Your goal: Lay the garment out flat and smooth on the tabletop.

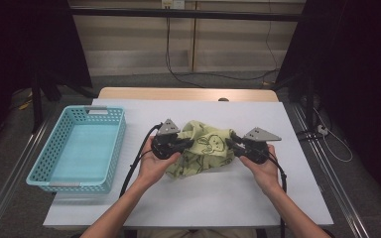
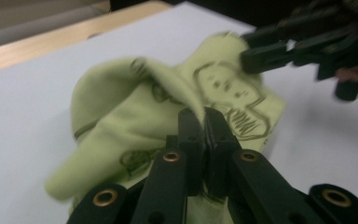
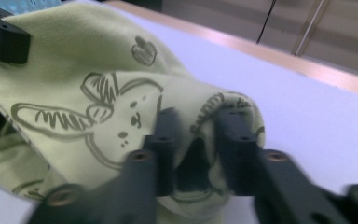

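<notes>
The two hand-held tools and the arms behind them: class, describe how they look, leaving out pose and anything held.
Each tool, left and right, is black with two long jaws; the jaw links carry brass-coloured rivets. A grey three-cornered plate tops each. A black cable trails from each towards the person. The forearms are bare, with no sleeves in view.

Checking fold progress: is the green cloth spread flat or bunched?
Bunched. The green cloth sits crumpled in a heap on the white table, its rabbit print creased, nowhere flat.
</notes>
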A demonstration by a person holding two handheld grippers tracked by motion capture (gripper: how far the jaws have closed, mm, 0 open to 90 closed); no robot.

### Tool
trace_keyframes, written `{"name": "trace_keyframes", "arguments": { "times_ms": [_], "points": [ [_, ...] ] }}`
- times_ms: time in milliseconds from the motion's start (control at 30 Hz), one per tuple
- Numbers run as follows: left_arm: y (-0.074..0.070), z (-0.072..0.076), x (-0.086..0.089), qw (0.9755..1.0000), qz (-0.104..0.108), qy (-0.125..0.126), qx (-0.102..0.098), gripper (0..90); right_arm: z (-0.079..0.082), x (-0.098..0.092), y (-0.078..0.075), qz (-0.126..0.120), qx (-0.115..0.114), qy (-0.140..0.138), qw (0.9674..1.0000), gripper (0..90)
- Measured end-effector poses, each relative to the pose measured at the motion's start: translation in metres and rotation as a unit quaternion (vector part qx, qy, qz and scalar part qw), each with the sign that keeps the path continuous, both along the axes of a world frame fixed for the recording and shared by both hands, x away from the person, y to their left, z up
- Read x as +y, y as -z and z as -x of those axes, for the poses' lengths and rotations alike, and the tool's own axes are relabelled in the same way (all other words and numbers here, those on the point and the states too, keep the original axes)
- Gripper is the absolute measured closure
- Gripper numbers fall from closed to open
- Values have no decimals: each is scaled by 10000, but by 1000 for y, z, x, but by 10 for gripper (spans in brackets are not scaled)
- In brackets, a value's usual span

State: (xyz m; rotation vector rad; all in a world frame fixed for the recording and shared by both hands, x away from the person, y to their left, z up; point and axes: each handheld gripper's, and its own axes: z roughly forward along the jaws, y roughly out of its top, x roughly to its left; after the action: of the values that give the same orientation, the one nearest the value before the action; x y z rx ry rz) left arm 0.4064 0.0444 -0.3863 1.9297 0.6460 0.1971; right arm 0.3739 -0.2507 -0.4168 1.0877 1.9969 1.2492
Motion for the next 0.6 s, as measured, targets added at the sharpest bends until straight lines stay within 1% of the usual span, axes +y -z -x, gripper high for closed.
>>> {"name": "trace_keyframes", "arguments": {
  "times_ms": [67,100,133,200,233,267,300,333,367,400,433,467,500,533,600],
  "points": [
    [-10,1,2,9998,183,-8,-90,874,-1,-3,-8,-103,-168,-30,9998,859],
    [-14,1,3,9997,225,-41,-125,874,-1,-4,-13,-139,-246,-44,9996,870],
    [-18,1,5,9994,316,-63,-142,873,-1,-5,-17,-178,-313,-47,9993,874],
    [-24,2,8,9988,457,-80,-183,874,0,-7,-27,-315,-442,-48,9985,879],
    [-27,1,10,9983,529,-68,-217,874,1,-8,-32,-346,-554,-55,9978,882],
    [-29,1,12,9979,612,-79,-182,874,2,-9,-37,-379,-619,-46,9973,885],
    [-32,1,15,9978,633,-126,-175,874,2,-9,-42,-435,-694,-60,9966,887],
    [-33,1,16,9971,733,-79,-160,875,3,-10,-47,-453,-769,-61,9960,900],
    [-36,1,18,9974,672,-125,-214,874,5,-10,-52,-495,-861,-33,9951,900],
    [-37,2,18,9969,734,-161,-235,875,6,-11,-57,-556,-946,-45,9940,900],
    [-39,3,19,9969,736,-168,-218,875,8,-12,-62,-583,-1038,-55,9929,900],
    [-40,4,19,9970,728,-155,-209,875,9,-13,-66,-564,-1134,-6,9919,900],
    [-40,3,19,9962,830,-89,-247,875,10,-14,-69,-614,-1171,-8,9912,900],
    [-40,3,19,9963,826,-74,-245,875,11,-15,-70,-646,-1144,-37,9913,900],
    [-39,3,19,9964,815,-41,-225,875,11,-16,-68,-618,-1129,-3,9917,900]
  ]
}}
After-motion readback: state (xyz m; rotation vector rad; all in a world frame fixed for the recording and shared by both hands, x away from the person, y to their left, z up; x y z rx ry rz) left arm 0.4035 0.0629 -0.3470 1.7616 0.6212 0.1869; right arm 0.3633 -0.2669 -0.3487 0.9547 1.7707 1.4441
